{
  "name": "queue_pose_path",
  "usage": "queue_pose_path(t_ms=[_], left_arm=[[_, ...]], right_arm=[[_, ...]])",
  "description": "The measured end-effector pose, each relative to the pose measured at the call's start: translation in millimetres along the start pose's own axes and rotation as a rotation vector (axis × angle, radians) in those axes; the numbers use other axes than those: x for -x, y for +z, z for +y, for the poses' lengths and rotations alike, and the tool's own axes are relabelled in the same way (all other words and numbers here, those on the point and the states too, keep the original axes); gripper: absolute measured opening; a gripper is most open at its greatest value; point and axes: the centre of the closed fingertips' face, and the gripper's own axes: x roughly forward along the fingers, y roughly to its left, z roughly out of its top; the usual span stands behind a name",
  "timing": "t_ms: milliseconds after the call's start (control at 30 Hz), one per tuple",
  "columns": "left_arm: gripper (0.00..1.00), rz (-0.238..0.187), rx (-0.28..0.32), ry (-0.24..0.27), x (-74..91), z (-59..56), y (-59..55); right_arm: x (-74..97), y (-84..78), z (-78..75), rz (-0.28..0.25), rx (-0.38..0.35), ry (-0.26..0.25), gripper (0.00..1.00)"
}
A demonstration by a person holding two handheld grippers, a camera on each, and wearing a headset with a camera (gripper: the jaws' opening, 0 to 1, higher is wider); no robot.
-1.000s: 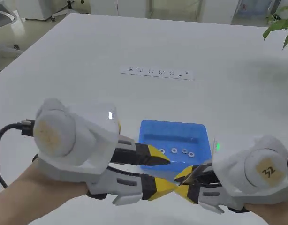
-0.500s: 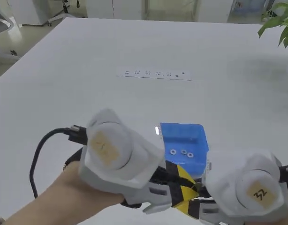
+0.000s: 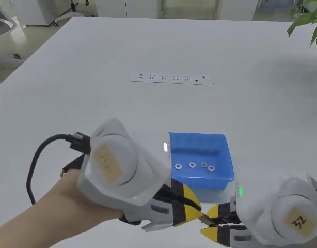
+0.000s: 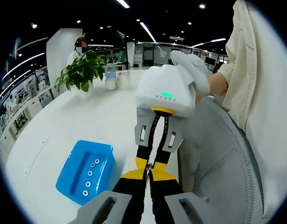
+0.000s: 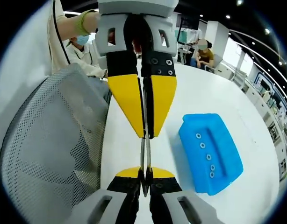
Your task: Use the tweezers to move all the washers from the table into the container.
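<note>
Pinching the tweezers in my right gripper, bottom of frame, with my left gripper pressed together on their other end. The washers I can see sit in the blue container, mid-frame on the bench. Risk: we're at the bench's near edge, so a mistimed release could drop the tweezers off it.

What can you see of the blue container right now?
The blue container is a shallow rectangular tray, plastic by its look, with rounded corners and a raised rim. It sits flat on the white table, open, with no lid. A row of small metal washers lies on its floor; five count in the right gripper view. Nothing else touches it.
</note>
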Motion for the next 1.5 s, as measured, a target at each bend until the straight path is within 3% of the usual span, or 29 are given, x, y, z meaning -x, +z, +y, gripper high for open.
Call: queue_pose_path(t_ms=[100, 167, 300, 400, 500, 600, 767, 1067, 1233, 1500], left_arm=[[0.0, 0.024, -0.063, 0.007, -3.1, -1.3, -5.6], [0.0, 0.032, -0.063, 0.025, -3.5, -0.7, -7.6], [0.14, 0.083, -0.052, 0.063, 0.4, 5.3, -20.8], [0.07, 0.089, -0.046, 0.054, 3.8, 4.3, -25.8], [0.07, 0.092, -0.036, 0.049, 3.7, 2.9, -26.4], [0.0, 0.126, -0.06, 0.039, 1.2, -0.3, -29.4], [0.0, 0.143, -0.062, 0.037, -1.9, -0.1, -31.2], [0.0, 0.189, -0.125, 0.039, -9.6, 0.1, -37.3], [0.0, 0.228, -0.127, 0.043, -11.2, 4.6, -50.3], [0.0, 0.275, -0.072, 0.037, -11.8, 10.8, -72.7]], right_arm=[[-0.9, -3.2, 0.4, 0.016, 0.015, 0.0, 0.02], [-1.4, -4.8, -0.2, 0.019, 0.013, 0.0, 0.02], [-4.0, -12.2, 0.3, 0.042, 0.002, -0.001, 0.02], [-4.5, -14.0, 2.5, 0.043, -0.006, 0.003, 0.02], [-5.4, -15.8, 3.6, 0.052, -0.005, 0.007, 0.02], [-6.4, -17.1, 3.3, 0.061, 0.0, 0.006, 0.02], [-8.9, -21.6, 3.1, 0.084, 0.013, 0.004, 0.03], [-15.3, -29.0, 1.2, 0.055, -0.088, 0.024, 0.08], [-12.9, -28.0, 0.9, 0.024, -0.145, 0.025, 0.09], [9.4, -39.9, 2.9, -0.022, -0.292, -0.063, 0.15]])
